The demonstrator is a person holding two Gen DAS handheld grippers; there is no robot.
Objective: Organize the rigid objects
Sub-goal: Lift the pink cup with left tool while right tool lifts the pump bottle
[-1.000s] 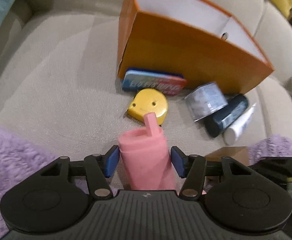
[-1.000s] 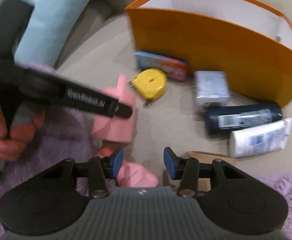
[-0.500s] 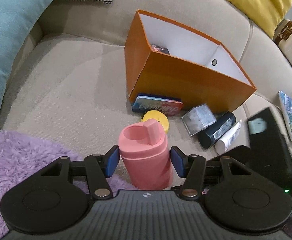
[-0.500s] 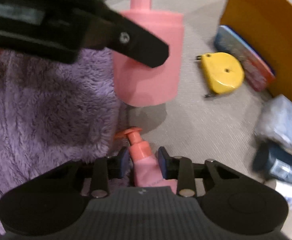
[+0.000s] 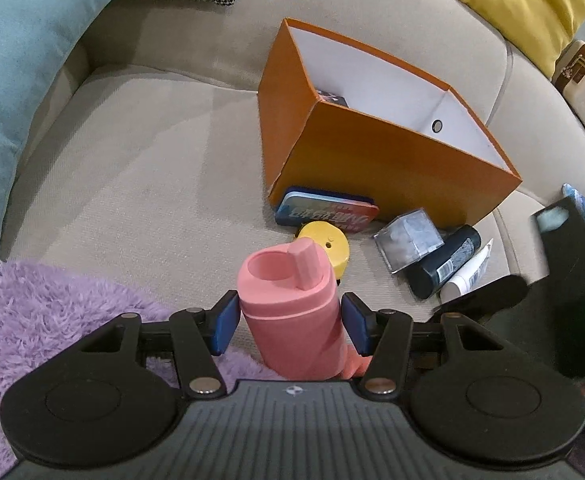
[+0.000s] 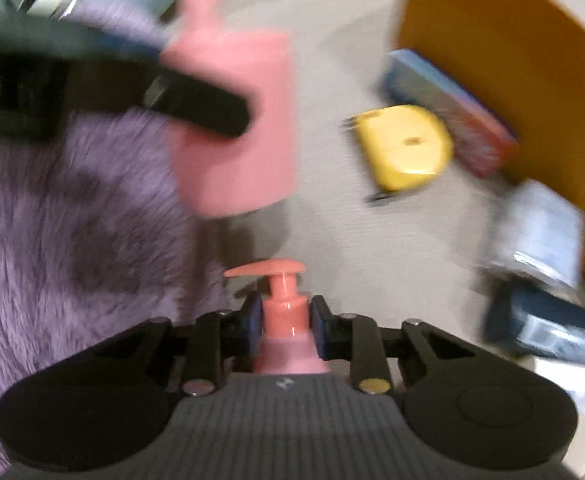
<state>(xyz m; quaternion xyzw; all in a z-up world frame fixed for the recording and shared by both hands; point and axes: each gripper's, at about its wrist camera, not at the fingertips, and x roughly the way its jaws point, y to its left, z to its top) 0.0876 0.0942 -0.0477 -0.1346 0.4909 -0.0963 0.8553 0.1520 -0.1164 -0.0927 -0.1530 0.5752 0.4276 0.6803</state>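
My left gripper [image 5: 290, 320] is shut on a pink flip-lid bottle [image 5: 284, 280], held upright above the sofa seat. That bottle [image 6: 236, 160] also shows, blurred, in the right wrist view, with a left finger [image 6: 196, 108] across it. My right gripper [image 6: 285, 320] points steeply down at a pink pump bottle [image 6: 282, 292] lying by the purple throw. Its jaws are closing, and the blue pads sit against the collar below the pump head. An open orange box [image 5: 372, 160] stands behind, with a small dark item inside.
Along the box front lie a blue-red tin [image 5: 324, 212], a yellow tape measure [image 5: 328, 246], a clear-wrapped packet [image 5: 408, 238], a dark bottle [image 5: 444, 264] and a white tube [image 5: 468, 276]. A fluffy purple throw [image 5: 52, 312] covers the near left; teal cushion [image 5: 20, 60] at left.
The left gripper lifted the pink bottle and drew back from the box. The right gripper dropped onto the pump bottle and its jaws narrowed around the neck.
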